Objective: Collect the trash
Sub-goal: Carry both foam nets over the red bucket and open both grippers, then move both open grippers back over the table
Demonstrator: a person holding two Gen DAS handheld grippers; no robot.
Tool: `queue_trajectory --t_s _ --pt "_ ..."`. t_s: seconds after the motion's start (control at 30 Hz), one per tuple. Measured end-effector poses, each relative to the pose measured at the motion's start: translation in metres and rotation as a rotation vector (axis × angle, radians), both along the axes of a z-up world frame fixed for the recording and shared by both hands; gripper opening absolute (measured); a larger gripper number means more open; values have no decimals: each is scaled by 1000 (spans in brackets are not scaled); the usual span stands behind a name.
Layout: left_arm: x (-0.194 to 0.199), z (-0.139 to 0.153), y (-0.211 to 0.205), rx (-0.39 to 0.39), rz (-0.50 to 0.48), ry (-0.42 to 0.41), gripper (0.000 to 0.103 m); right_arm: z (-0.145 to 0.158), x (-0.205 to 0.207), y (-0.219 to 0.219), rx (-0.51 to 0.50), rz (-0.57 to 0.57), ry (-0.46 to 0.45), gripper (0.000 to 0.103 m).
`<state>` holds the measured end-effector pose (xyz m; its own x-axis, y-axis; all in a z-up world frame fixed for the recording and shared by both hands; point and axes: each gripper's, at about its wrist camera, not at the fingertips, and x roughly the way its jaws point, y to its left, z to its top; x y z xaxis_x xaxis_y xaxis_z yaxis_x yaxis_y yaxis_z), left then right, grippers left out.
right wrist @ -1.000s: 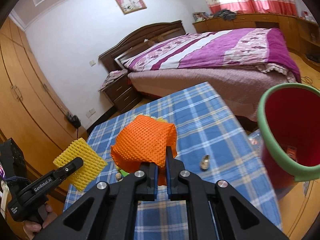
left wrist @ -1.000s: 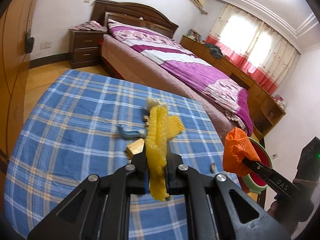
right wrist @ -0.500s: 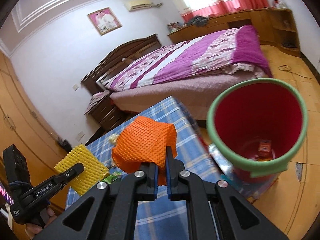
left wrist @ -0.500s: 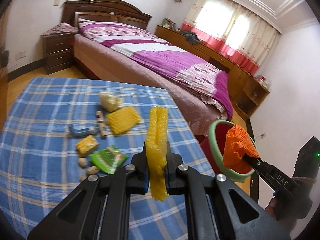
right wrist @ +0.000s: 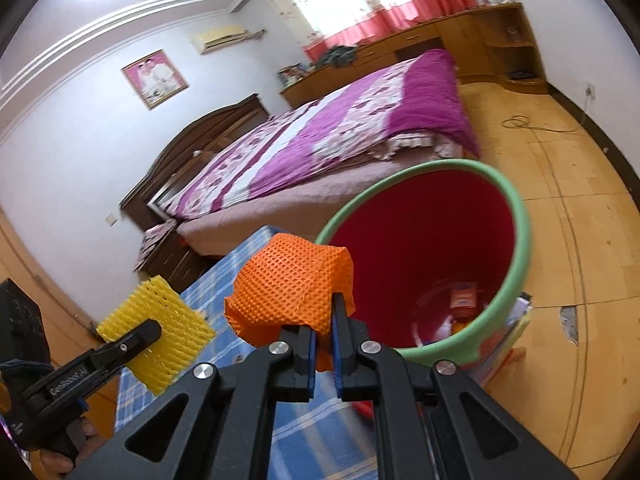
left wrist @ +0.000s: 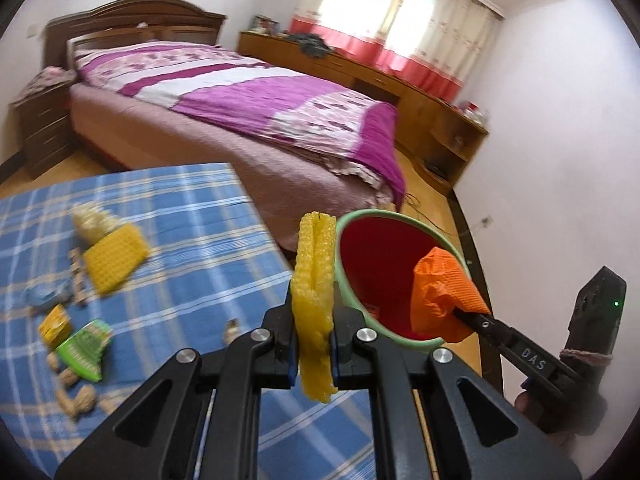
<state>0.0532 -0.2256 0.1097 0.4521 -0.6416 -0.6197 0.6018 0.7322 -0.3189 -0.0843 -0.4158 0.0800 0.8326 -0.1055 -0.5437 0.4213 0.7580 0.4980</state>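
My left gripper (left wrist: pixel 314 316) is shut on a yellow foam net (left wrist: pixel 314 280), held upright over the table's right edge, just left of the bin. It also shows in the right wrist view (right wrist: pixel 160 332). My right gripper (right wrist: pixel 324 320) is shut on an orange foam net (right wrist: pixel 292 284), seen in the left wrist view (left wrist: pixel 440 292) over the bin's near rim. The red bin with a green rim (right wrist: pixel 516 216) stands on the floor beside the table and holds some trash at its bottom.
The blue plaid table (left wrist: pixel 192 240) carries another yellow foam net (left wrist: pixel 114 260), a green wrapper (left wrist: pixel 82 348), a yellow packet (left wrist: pixel 56 322), peanuts (left wrist: pixel 76 396) and other scraps. A bed with a purple cover (left wrist: pixel 256 96) stands behind. Wooden floor surrounds the bin.
Both grippers have swung right from over the table toward the bin. The orange net now hangs over the bin's rim, the yellow net beside it.
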Motion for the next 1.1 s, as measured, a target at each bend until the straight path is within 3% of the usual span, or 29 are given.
queue_trajectory --t_s 0.17,0.43,0.67,0.77,0.8,1.1 --pt "3 -7 -46 37 -79 -17 10 -14 -3 -24 -40 -85 64 9" --pt "8 -24 -108 88 -175 -19 10 -29 -5 -55 -22 -142 99 11" --pt "12 -39 -134 123 -205 14 13 -37 -3 -65 19 -143 100 12" --pt "15 -43 -139 147 -182 13 38 -39 -1 -68 25 -145 100 18" --pt "15 -44 -138 146 -171 10 41 -40 -1 -69 25 -145 100 20" --pt "18 -42 -122 126 -138 34 41 -39 -6 -69 30 -149 81 44"
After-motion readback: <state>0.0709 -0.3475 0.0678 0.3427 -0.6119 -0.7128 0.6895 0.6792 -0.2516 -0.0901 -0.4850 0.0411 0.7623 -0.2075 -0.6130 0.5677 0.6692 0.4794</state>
